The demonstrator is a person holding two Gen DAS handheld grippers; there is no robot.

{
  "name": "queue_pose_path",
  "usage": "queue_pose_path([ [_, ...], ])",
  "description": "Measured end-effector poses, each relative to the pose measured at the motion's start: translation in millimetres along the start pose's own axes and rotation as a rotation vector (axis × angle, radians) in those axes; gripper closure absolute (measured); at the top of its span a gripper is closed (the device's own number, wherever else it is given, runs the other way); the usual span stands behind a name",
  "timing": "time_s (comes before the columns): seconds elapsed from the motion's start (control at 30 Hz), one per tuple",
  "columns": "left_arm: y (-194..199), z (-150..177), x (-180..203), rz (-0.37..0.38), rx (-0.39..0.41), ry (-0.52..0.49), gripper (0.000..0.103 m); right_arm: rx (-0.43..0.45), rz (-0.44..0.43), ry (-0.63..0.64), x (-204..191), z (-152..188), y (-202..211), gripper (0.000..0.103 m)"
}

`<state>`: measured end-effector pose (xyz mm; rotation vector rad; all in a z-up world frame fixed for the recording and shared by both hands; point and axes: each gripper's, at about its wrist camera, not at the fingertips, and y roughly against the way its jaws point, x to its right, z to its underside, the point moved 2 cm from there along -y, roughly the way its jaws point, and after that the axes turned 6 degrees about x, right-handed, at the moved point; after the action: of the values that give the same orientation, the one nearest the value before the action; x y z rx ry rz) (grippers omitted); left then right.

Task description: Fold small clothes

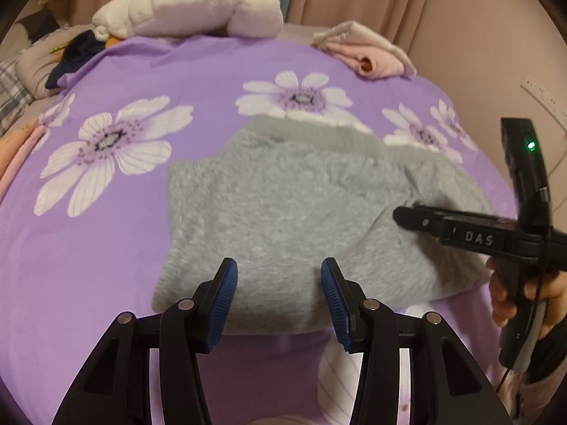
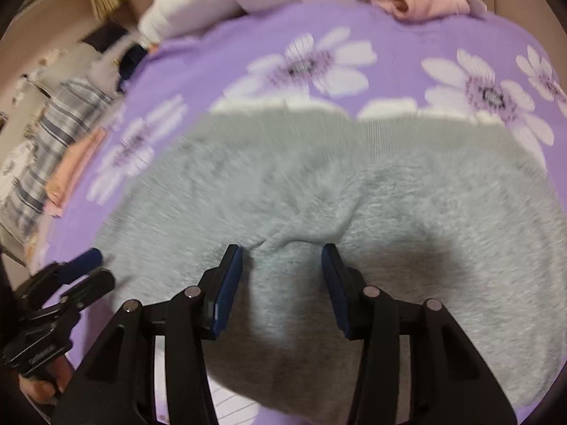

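We see the fuzzy grey sweater [image 1: 283,212] lying folded on the purple flowered bedsheet [image 1: 141,71], well this side of the pink garment [image 1: 368,58] at the sheet's far edge. Our left tool [image 1: 279,276] hangs over the sweater's near hem, jaws apart, gripping nothing. Our right tool [image 2: 282,262] straddles a raised sweater fold, jaws apart.

The sweater [image 1: 283,212] lies mid-frame on the bed [image 1: 106,248], my left claw [image 1: 279,297] over its near edge, my right claw [image 2: 282,276] above its middle; a pillow [image 1: 191,3] upper left, folded clothes [image 1: 368,53] upper right
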<state>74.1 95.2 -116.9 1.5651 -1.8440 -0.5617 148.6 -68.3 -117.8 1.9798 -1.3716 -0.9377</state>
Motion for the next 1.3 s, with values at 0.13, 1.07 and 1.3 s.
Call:
queue_pose_path([
  [0.13, -3.0, 4.8, -1.8, -0.001, -0.012, 0.004, 0.056, 0.022, -0.011, -0.005, 2.0, 2.5, 11.9, 0.056],
  [1.07, 13.8, 19.5, -5.7, 0.016, -0.026, 0.047, 0.056, 0.057, 0.163, -0.11, 85.0, 80.5, 89.0, 0.052],
  [1.3, 30.4, 36.7, -23.8, -0.016, -0.06, 0.112, 0.053, 0.047, 0.16, -0.02, 70.5, 90.5, 85.4, 0.04],
])
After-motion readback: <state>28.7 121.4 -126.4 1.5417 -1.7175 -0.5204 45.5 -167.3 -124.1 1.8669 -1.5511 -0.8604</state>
